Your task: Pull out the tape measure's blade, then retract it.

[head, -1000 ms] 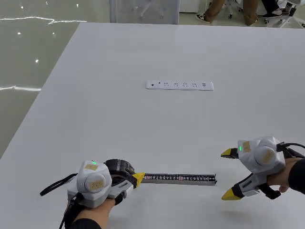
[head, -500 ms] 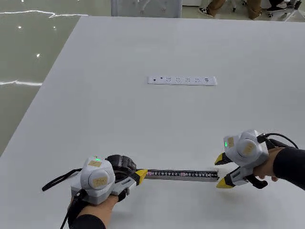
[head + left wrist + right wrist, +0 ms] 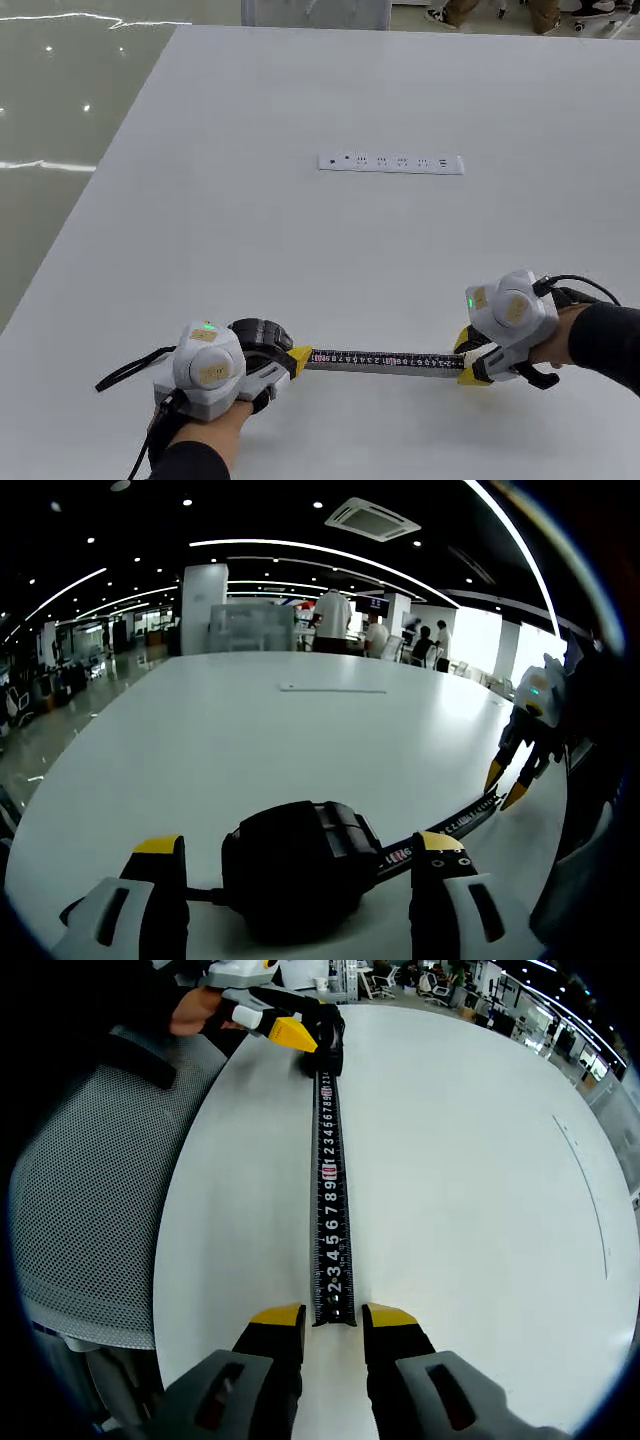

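Note:
A black tape measure case lies near the table's front edge, and my left gripper is shut on it. The case sits between the left gripper's yellow-tipped fingers. The blade lies extended flat on the table, running right from the case. My right gripper is at its far end. In the right gripper view the blade runs away toward the case, and the right gripper holds the blade's end hook between its yellow fingertips, jaws nearly closed.
A white power strip lies flat at mid-table, well beyond the grippers. The white table drops off along its left edge to a glossy floor. A black wrist strap trails left of the case. People and chairs are far behind the table.
My right gripper has moved left to the blade's free end, and its jaws have gone from wide apart to closed around the tip. The left gripper and case stay in place.

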